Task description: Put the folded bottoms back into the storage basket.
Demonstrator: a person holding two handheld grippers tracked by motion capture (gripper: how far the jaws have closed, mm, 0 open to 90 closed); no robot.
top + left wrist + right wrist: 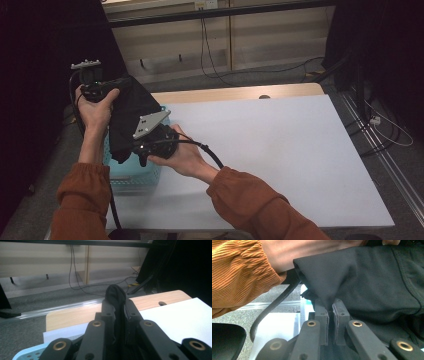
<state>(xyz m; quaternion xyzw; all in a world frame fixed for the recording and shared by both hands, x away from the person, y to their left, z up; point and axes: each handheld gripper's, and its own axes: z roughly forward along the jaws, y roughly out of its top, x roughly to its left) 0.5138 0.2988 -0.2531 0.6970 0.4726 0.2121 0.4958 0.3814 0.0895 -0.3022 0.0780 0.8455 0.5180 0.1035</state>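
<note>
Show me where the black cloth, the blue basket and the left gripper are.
Black cloth (131, 111), high view, on the fabric stretched between the two grippers.
Blue basket (134, 176), high view, on its near wall.
Left gripper (119, 305), left gripper view, between its fingertips, which pinch the cloth.

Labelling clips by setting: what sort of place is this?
Probably a lab or recording workspace: a white-topped table, loose cables along the floor by plain wall panels, and black curtains at the sides.

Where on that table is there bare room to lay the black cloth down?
The white table top is bare from the right gripper across to its right and far edges. It is crowded at the left edge: the blue basket, the black garment and the left gripper.
</note>
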